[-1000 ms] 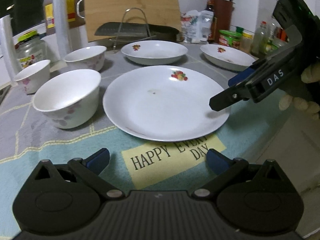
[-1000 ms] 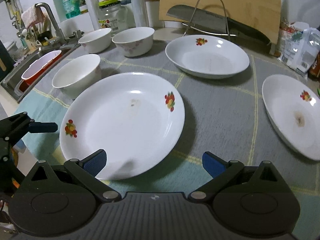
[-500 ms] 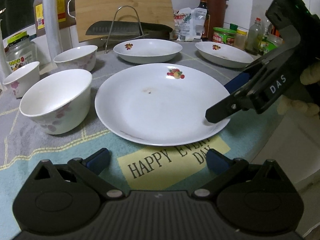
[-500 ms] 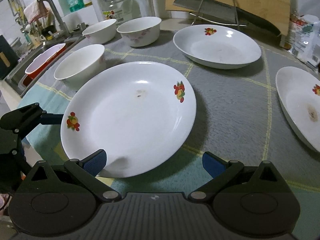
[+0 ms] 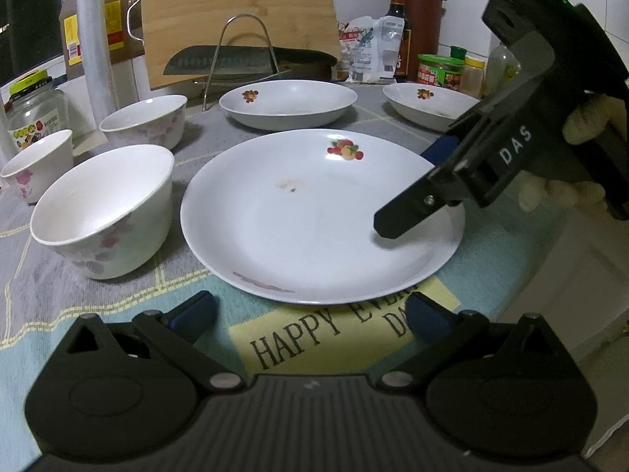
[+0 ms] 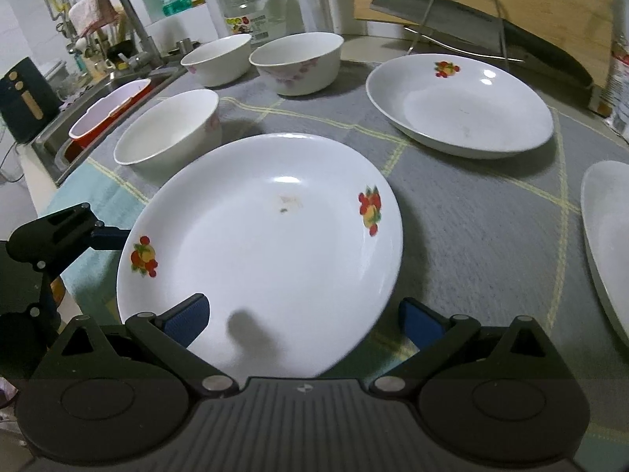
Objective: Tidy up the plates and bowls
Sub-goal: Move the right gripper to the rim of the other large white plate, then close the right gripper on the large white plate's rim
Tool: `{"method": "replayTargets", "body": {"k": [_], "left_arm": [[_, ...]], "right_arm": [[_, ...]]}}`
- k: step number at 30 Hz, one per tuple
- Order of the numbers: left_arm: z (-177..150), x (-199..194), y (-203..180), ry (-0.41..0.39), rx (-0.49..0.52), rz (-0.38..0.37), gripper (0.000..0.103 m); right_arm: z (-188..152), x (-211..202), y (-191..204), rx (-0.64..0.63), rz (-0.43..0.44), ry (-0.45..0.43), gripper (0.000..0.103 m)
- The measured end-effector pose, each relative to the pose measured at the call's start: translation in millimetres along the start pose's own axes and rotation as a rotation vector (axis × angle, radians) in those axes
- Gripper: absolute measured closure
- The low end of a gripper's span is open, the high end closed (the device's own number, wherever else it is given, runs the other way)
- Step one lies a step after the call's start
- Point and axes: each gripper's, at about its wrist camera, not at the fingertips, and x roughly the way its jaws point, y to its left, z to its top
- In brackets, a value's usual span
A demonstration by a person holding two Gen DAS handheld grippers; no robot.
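A large white plate (image 5: 314, 216) with fruit prints lies on the mat at the counter's front edge. My right gripper (image 6: 304, 318) is open and straddles its near rim, one pad over the plate and the other outside it. The left wrist view shows that right gripper (image 5: 412, 192) reaching in from the right, held by a gloved hand. My left gripper (image 5: 308, 312) is open just short of the plate's other side, holding nothing. Three white bowls (image 5: 106, 212) (image 5: 145, 122) (image 5: 37, 161) stand to the left. Two deep plates (image 6: 460, 106) (image 6: 605, 236) sit further back.
A wire rack (image 5: 240, 55) with a cleaver and a wooden cutting board (image 5: 236, 11) stand behind the dishes. Jars, bottles and a knife block line the back wall. A sink (image 6: 106, 110) with a red basin lies beyond the bowls. The counter edge (image 5: 530, 259) drops off at the right.
My right gripper has moved forward, so its fingers now straddle the large plate's rim. My left gripper has drawn a little closer to the plate.
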Motion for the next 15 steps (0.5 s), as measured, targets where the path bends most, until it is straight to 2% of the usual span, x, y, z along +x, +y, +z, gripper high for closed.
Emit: {"method": "replayTargets", "body": {"k": [6,15], "left_arm": [[0.8,2.0,1.6,-0.004,0.006,-0.005,0.000],[5.6,6.6,5.9,0.000,0.023,-0.021,0.000]], "right_arm": [[10.8,4.5,-13.2,0.060,0.065,-0.020,0.000],[26.6,14.0,-17.9,0.015,0.117,0.004,0.000]]}}
